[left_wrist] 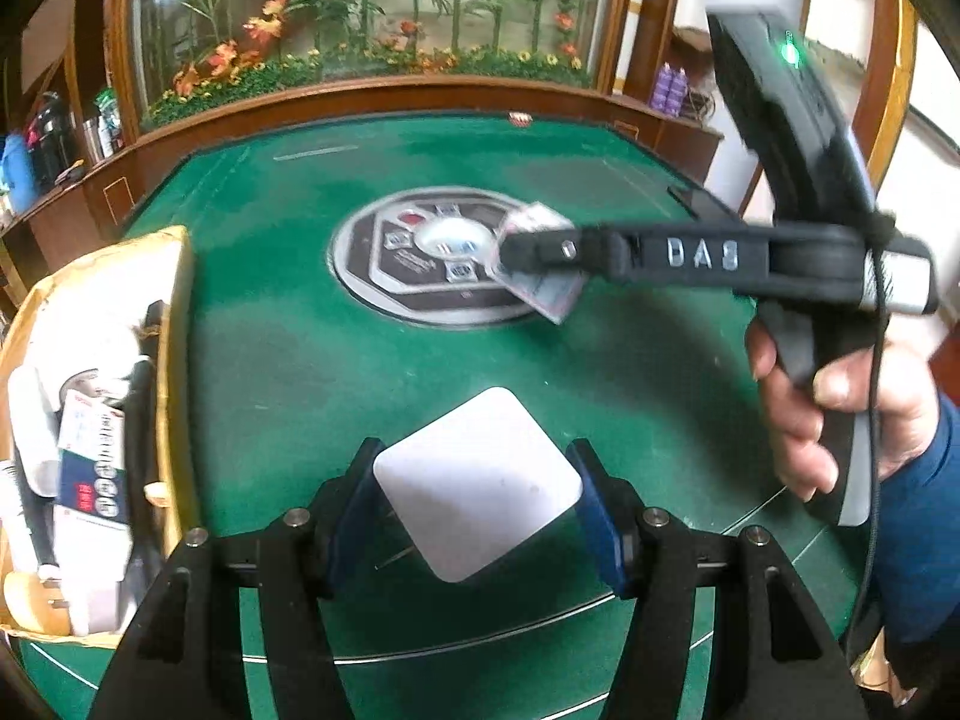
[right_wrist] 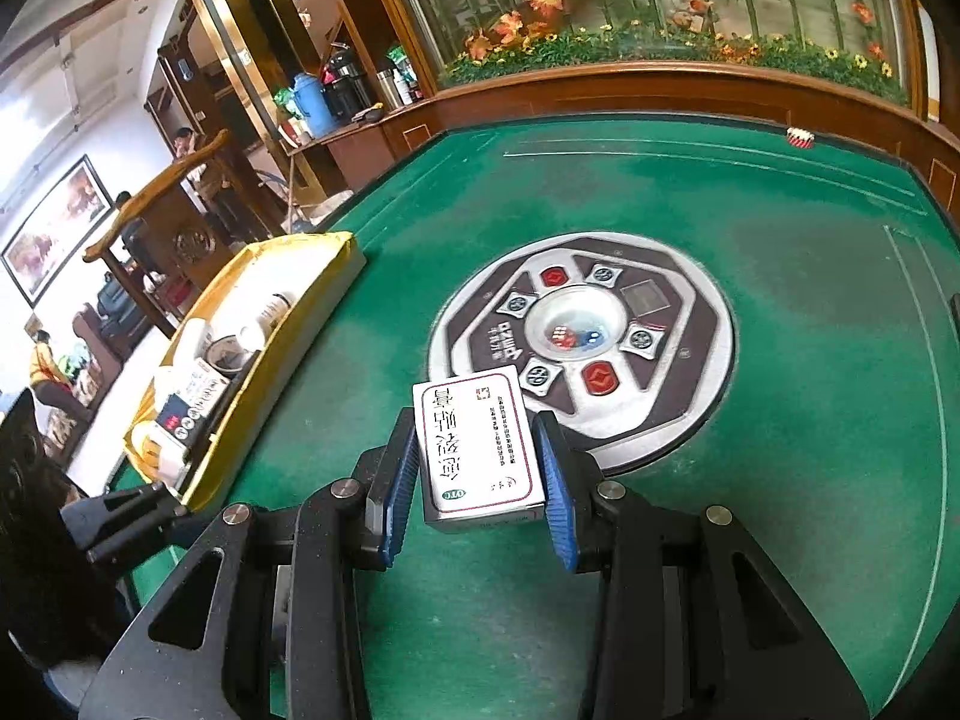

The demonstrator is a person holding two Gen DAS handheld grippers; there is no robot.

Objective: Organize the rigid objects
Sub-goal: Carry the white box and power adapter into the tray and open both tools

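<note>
My left gripper (left_wrist: 477, 489) is shut on a plain white square box (left_wrist: 480, 480), held corner-up above the green table (left_wrist: 300, 372). My right gripper (right_wrist: 477, 468) is shut on a white medicine box (right_wrist: 474, 444) with red border and Chinese print, held above the table near the centre console. In the left wrist view the right gripper (left_wrist: 528, 255) reaches in from the right over the console, with the medicine box (left_wrist: 540, 288) blurred in its fingers. A yellow-rimmed cardboard box (left_wrist: 174, 300) holding several packets sits at the table's left edge; it also shows in the right wrist view (right_wrist: 288, 336).
A round mahjong-table console (right_wrist: 582, 348) with buttons and a dice dome sits at the table's centre. A wooden rail (right_wrist: 660, 84) and a glass case of artificial flowers bound the far side. A small red object (right_wrist: 800, 137) lies at the far edge. Chairs and people are off to the left.
</note>
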